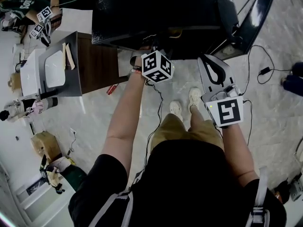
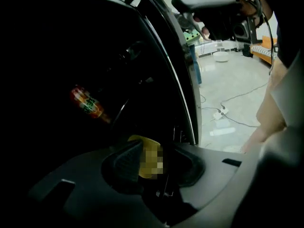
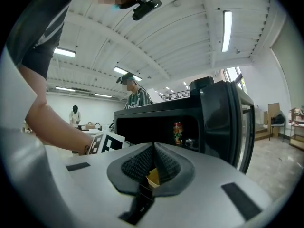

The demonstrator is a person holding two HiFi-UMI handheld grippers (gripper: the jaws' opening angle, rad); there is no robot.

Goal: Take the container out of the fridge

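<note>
Head view, fridge: a black fridge [image 1: 156, 13] fills the top, with its door [image 1: 258, 15] swung open on the right.
Head view, grippers: the left gripper [image 1: 152, 60] is at the fridge's open front. The right gripper [image 1: 214, 74] is beside it, further back, over the pale floor [image 1: 274, 108].
Left gripper view, jaws: apart and pointing into the dark fridge, gripping nothing. Only a yellow patch [image 2: 137, 144], partly blurred, shows low in the gap.
Left gripper view, container: the red and green container [image 2: 87, 102] is inside the fridge, ahead of the jaws and clear of them.
Right gripper view, jaws: pressed together at the tips, holding nothing.
Right gripper view, container: upright on a shelf inside the open fridge, toward the door side. The left gripper's marker cube [image 3: 107, 144] sits before the fridge's front.
</note>
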